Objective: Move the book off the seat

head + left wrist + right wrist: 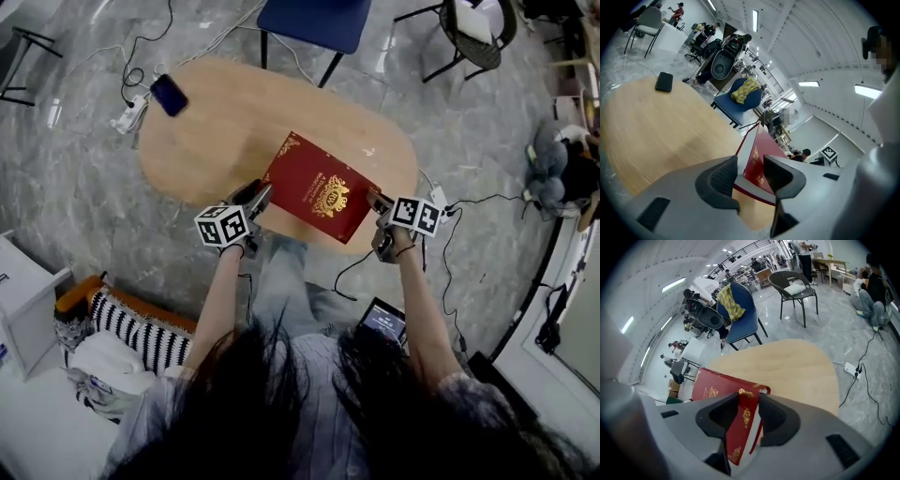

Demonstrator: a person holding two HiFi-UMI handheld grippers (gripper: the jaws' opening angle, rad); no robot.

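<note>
A dark red book (pixel 319 187) with gold ornament lies slanted on the oval wooden table (pixel 225 131), its near corner past the table's front edge. My left gripper (pixel 255 202) clamps the book's left corner. In the left gripper view the book (pixel 759 154) rises between the jaws, white page edge against one pad, and the gripper (pixel 750 173) is shut on it. My right gripper (pixel 380 204) holds the right corner. The right gripper view shows the red spine (pixel 712 385) pinched between that gripper's (pixel 749 411) pads.
A black phone (pixel 169 94) lies at the table's far left, a power strip (pixel 131 112) with cables on the floor beside it. A blue chair (pixel 314 21) stands beyond the table, a black wire chair (pixel 478 33) at far right. A striped cushion (pixel 145 328) sits near left.
</note>
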